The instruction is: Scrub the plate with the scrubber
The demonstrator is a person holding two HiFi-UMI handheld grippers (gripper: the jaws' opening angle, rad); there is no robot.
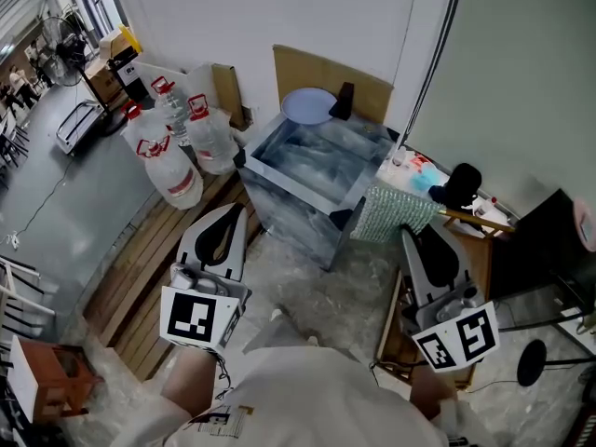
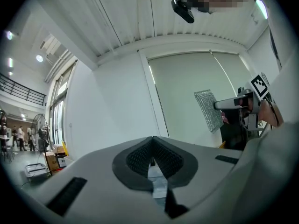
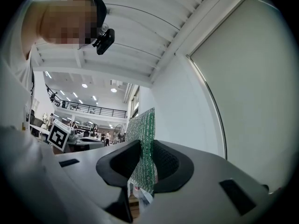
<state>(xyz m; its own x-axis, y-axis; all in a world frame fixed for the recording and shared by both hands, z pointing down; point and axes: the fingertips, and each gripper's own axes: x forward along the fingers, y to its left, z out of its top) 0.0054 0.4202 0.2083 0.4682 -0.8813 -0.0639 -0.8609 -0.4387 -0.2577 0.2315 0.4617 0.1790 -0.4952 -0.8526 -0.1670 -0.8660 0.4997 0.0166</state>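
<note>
Nearest the person, both grippers are held out side by side. The left gripper (image 1: 235, 214) is seen shut with nothing in it. In its own view the two dark pads are pressed together.

The right gripper (image 1: 407, 236) is closed on the scrubber (image 1: 391, 214), a green mesh sheet. Only the right gripper view shows how it is held: the lower part is pinched between the pads and the rest stands up above them.

A clear tub (image 1: 279, 180) is seen just ahead of both grippers. The plate (image 1: 307, 106), pale blue, is set at the tub's far rim, well apart from the scrubber. It is shown in the head view alone. Big water bottles (image 1: 177, 152) are stood left of the tub.
</note>
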